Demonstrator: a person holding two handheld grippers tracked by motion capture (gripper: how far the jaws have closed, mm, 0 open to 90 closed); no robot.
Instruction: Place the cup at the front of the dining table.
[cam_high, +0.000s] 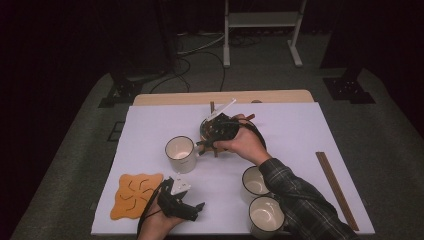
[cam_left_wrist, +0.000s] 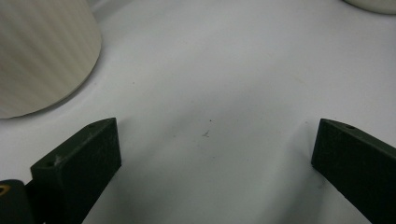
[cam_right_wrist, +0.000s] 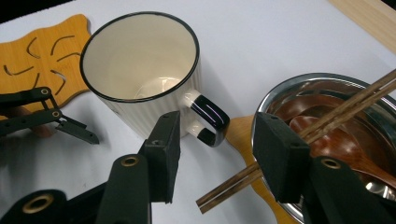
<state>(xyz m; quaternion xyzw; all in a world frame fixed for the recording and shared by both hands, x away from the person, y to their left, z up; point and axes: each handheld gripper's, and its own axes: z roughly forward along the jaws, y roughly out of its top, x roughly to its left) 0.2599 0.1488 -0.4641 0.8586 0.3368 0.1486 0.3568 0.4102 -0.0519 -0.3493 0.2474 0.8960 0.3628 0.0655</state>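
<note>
1. Right gripper (cam_right_wrist: 217, 154) is held spread, nothing pinched, just above the mug's handle (cam_right_wrist: 210, 116)
2. Mug (cam_high: 181, 153) is stood beside the steel bowl (cam_right_wrist: 280, 93)
3. Left gripper (cam_left_wrist: 212, 154) is held spread over bare sheet

This looks like a recording lab or studio rather than a home. A wooden table under a white paper sheet (cam_high: 300, 130) stands on grey carpet, ringed by black curtains. Behind the table lie black cables (cam_high: 200, 55), black stand bases (cam_high: 350, 87) and a white metal frame (cam_high: 262, 20).
</note>
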